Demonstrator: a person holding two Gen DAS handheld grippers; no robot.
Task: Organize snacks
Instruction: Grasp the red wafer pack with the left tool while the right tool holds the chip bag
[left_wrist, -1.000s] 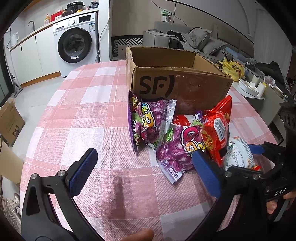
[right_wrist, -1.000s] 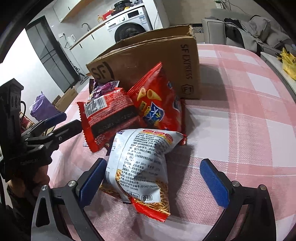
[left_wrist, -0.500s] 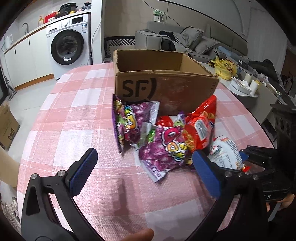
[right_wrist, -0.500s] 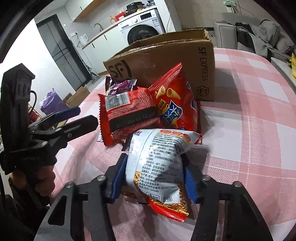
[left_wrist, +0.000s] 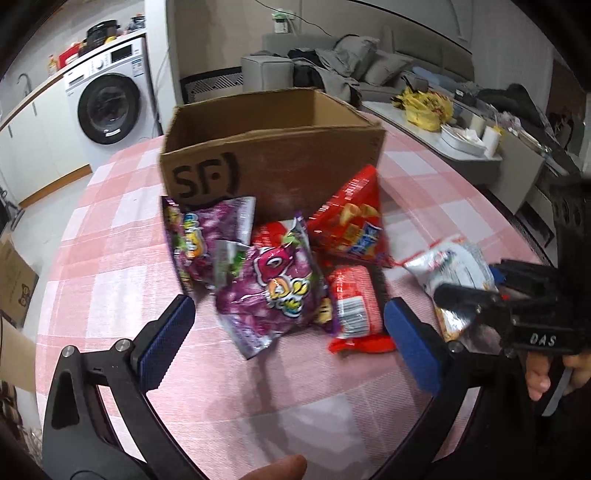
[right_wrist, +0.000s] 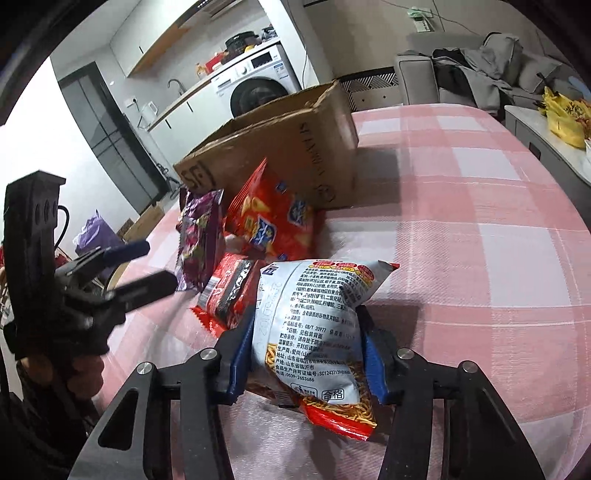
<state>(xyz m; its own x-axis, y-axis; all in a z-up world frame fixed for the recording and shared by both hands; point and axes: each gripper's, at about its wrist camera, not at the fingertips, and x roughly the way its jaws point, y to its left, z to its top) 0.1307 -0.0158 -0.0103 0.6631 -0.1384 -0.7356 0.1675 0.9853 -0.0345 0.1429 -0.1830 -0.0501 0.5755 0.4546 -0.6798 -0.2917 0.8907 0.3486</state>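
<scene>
Our right claw (right_wrist: 306, 354) pinches the white noodle bag (right_wrist: 314, 325) near the surface's (right_wrist: 480, 221) front, before the cardboard box (right_wrist: 295, 147). Our left claw (left_wrist: 288, 339) stands spread over the purple bag (left_wrist: 273, 288). The puffy bag's slick film could slip out if we swing fast.

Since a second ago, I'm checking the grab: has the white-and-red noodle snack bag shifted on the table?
Yes. The white-and-red noodle snack bag has come away from the red chip bag and brown cardboard box, now pinched in the right claw.
</scene>
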